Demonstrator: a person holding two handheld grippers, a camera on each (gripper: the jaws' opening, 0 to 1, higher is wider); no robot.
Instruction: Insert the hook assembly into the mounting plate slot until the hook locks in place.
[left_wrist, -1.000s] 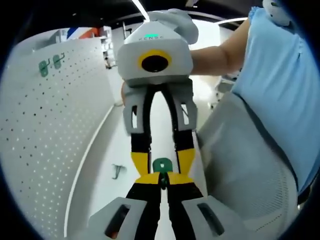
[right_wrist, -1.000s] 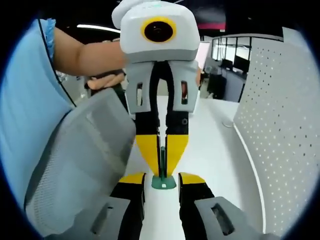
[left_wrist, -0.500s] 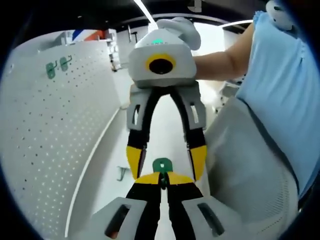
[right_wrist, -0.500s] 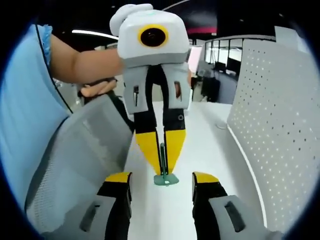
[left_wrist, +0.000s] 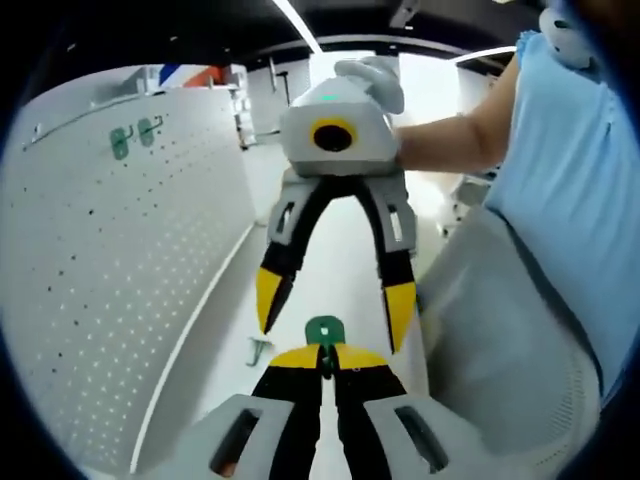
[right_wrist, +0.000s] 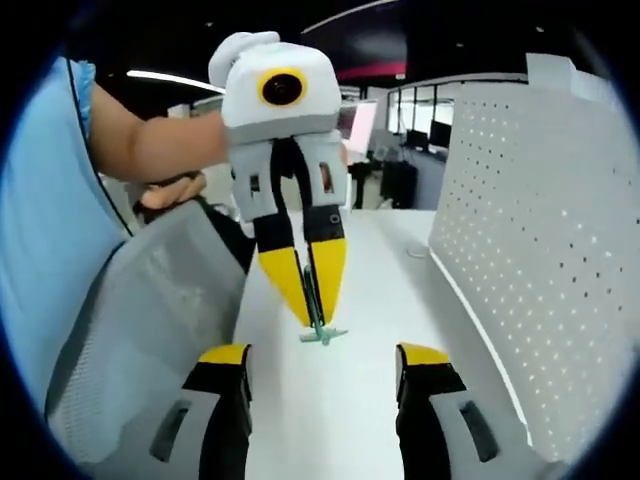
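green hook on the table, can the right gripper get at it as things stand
Probably yes. The right gripper is open and holds nothing, and the loose hook lies on bare white table beside it with nothing between. The left gripper is shut on the green hook assembly.

Hook (left_wrist: 322, 345) mostly hidden between fingers (left_wrist: 298, 358)

The left gripper (left_wrist: 320, 358) has black jaws capped with yellow tips, set in a pale grey housing with slotted openings. The right gripper (right_wrist: 323, 358) matches it: black jaws, yellow pads, grey slotted shells, a white body above. The person wears a light blue short-sleeved shirt (left_wrist: 560, 190) with a frilled sleeve edge.
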